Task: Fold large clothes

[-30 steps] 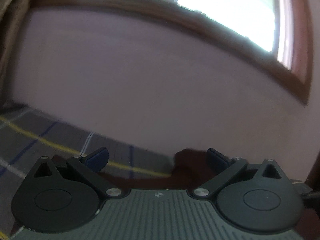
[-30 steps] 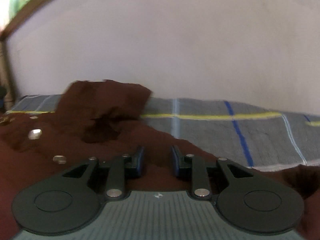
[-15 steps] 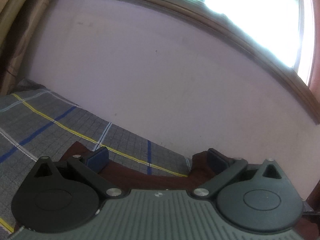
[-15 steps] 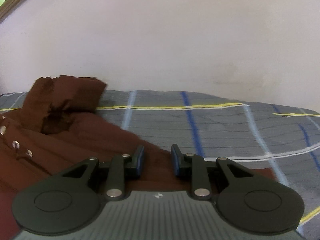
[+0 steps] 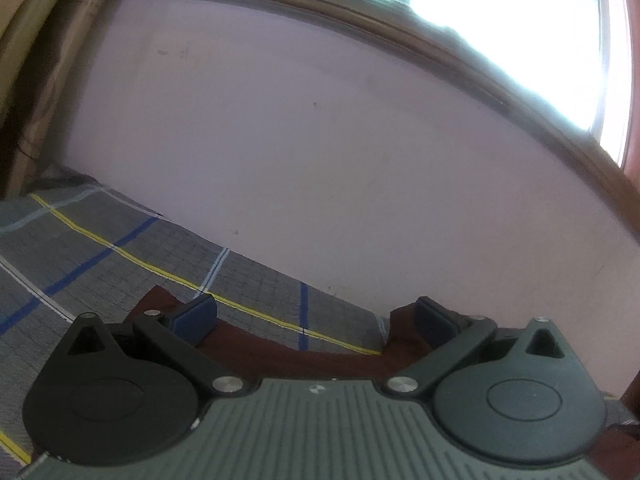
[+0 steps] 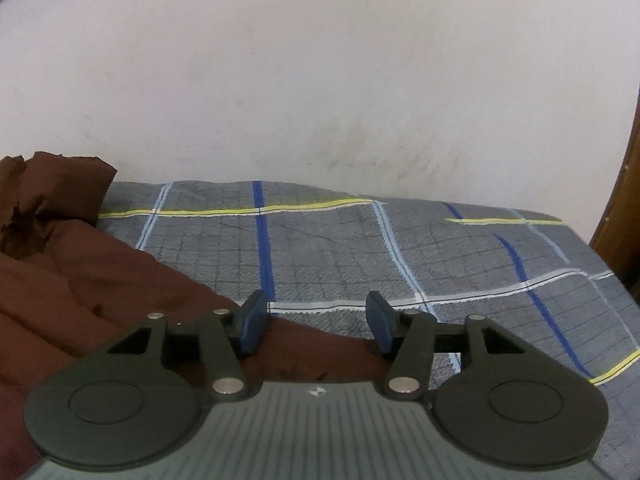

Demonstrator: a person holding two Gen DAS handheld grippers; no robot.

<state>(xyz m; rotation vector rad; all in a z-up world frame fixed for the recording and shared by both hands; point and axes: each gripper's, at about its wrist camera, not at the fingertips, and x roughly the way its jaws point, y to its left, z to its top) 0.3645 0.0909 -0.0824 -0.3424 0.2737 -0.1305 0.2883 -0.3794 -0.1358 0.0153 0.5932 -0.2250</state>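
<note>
In the left wrist view, the left hand-held gripper (image 5: 316, 314) has its jaws spread wide apart, with nothing pinched between the blue pads (image 5: 196, 314). Under and just ahead of it lies a dark brown garment (image 5: 280, 350), its far edge running across the gap between the jaws; the cloth rises a little at each pad, though whether either pad actually touches it is hard to tell from this angle. The garment rests on a bed covered with a grey checked bedsheet (image 5: 100, 240) crossed by blue, white and yellow stripes. Behind the bed stands a pale wall (image 5: 300, 140), and above it a wooden window frame (image 5: 400, 28) with bright light coming through.

In the right wrist view, the same brown garment (image 6: 80, 264) fills the left part of the picture, bunched up in folds, with a raised crumpled lump near the wall at the far left. Its edge runs diagonally down toward the right hand-held gripper (image 6: 316, 322). That gripper's jaws have just been opening and now stand apart; the brown edge lies below and between them, but the pads (image 6: 252, 322) do not press on it. To the right, the bedsheet (image 6: 440, 248) lies bare up to the off-white wall (image 6: 320, 80).
</note>
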